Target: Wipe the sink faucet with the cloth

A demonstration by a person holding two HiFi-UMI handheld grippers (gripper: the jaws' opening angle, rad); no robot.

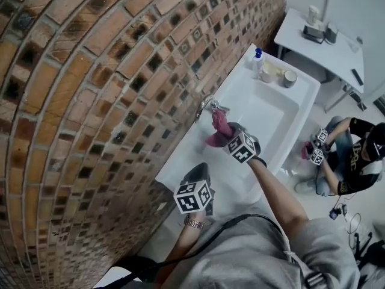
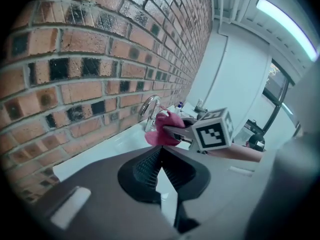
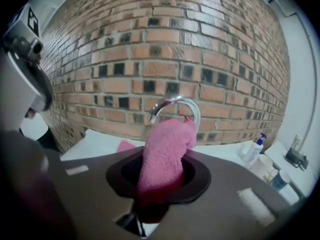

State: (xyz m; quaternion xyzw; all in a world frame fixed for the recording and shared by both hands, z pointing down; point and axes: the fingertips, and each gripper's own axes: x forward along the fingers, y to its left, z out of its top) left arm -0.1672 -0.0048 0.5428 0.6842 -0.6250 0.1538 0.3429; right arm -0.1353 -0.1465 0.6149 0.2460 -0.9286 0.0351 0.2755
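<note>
A chrome faucet (image 1: 207,105) with a curved spout rises from the back edge of the white sink (image 1: 283,116), by the brick wall. My right gripper (image 1: 226,136) is shut on a pink cloth (image 1: 219,127) and holds it right at the spout. In the right gripper view the cloth (image 3: 165,149) stands up out of the jaws and covers the lower part of the faucet (image 3: 172,104). My left gripper (image 1: 197,173) hovers over the sink's near rim, apart from the faucet, shut with nothing in it. From the left gripper view I see the cloth (image 2: 165,129) beside the faucet (image 2: 149,106).
The brick wall (image 1: 90,101) runs close along the left of the sink. A soap bottle with a blue pump (image 1: 258,58) and a cup (image 1: 290,78) stand on the sink's far end. Beyond are a white table (image 1: 325,50) and a crouching person (image 1: 355,158).
</note>
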